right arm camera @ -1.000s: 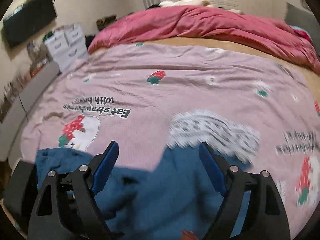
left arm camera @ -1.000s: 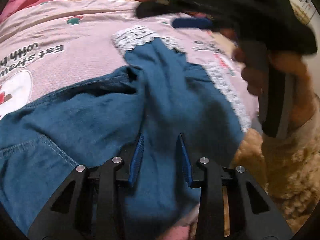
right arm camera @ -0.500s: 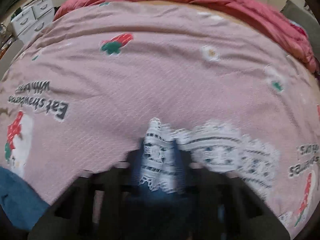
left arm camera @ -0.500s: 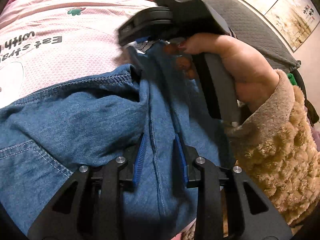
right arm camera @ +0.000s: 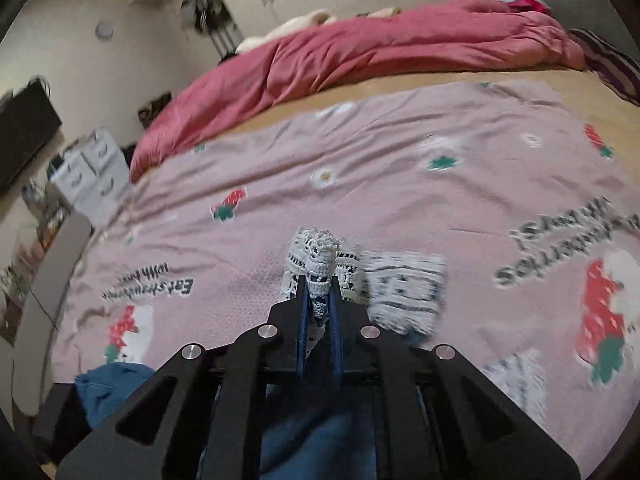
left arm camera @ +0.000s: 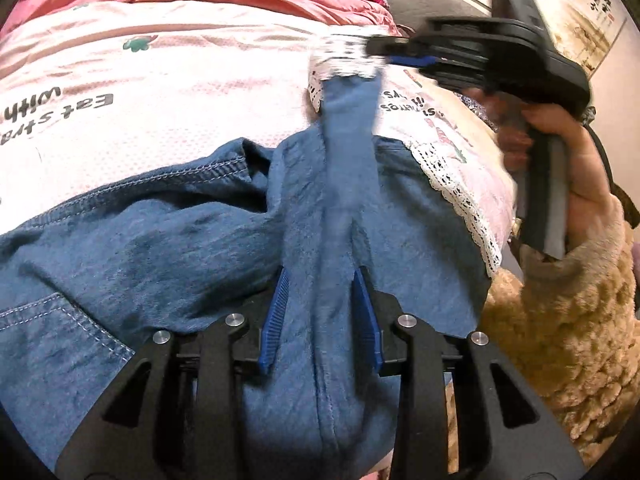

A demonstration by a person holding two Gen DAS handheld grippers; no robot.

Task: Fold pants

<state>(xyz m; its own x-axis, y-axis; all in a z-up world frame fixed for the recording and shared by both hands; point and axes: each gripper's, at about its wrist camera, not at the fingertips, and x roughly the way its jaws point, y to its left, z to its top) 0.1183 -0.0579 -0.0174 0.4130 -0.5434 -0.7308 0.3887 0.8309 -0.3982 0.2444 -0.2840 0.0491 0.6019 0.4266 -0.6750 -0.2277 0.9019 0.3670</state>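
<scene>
Blue denim pants (left arm camera: 168, 248) with white lace hems lie on a pink printed bedspread (left arm camera: 168, 92). My left gripper (left arm camera: 320, 280) is shut on a bunched fold of the denim near the bed's front edge. My right gripper (right arm camera: 319, 292) is shut on one lace hem (right arm camera: 320, 264) and holds that leg up off the bed. In the left wrist view the right gripper (left arm camera: 396, 54) shows at the upper right, with the lifted leg (left arm camera: 348, 136) stretched between the two grippers. The other lace hem (left arm camera: 460, 196) lies flat on the bedspread.
A rumpled red duvet (right arm camera: 380, 52) lies across the far side of the bed. White drawers (right arm camera: 92, 172) and a dark screen (right arm camera: 24, 132) stand to the left. A bare tan mattress strip (right arm camera: 400, 92) runs beyond the bedspread.
My right gripper closed on the lace hem and lifted it up and away from the left gripper, stretching the leg. My left gripper stayed shut on the denim fold.
</scene>
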